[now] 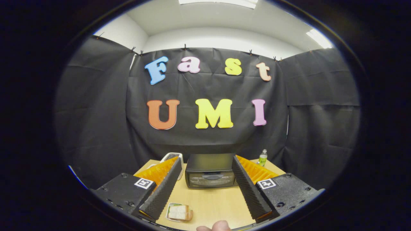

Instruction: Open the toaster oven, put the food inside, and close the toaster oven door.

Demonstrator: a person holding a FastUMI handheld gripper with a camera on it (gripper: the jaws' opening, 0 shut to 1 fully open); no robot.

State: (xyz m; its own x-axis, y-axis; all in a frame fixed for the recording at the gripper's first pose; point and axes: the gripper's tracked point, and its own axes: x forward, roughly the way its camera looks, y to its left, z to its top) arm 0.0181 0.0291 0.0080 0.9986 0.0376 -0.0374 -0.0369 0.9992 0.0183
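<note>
On the pale wooden table stands one black toaster oven with its glass door shut, at the far side, seen between the two fingers of the gripper. Those fingers are spread wide with nothing between their ridged pads but bare tabletop; they grip nothing. One piece of food, a sandwich in a clear wrapper, lies close by, just inside the left finger's tip and well short of the oven. Open table runs from the sandwich to the oven door. One small clear bottle with a green label stands near the far right corner, close to the table's edge. One white device sits left of the oven, half hidden behind the left finger; it may be a scale, but it is hard to make out. A fingertip of the person's hand shows at the near edge, cut off.
</note>
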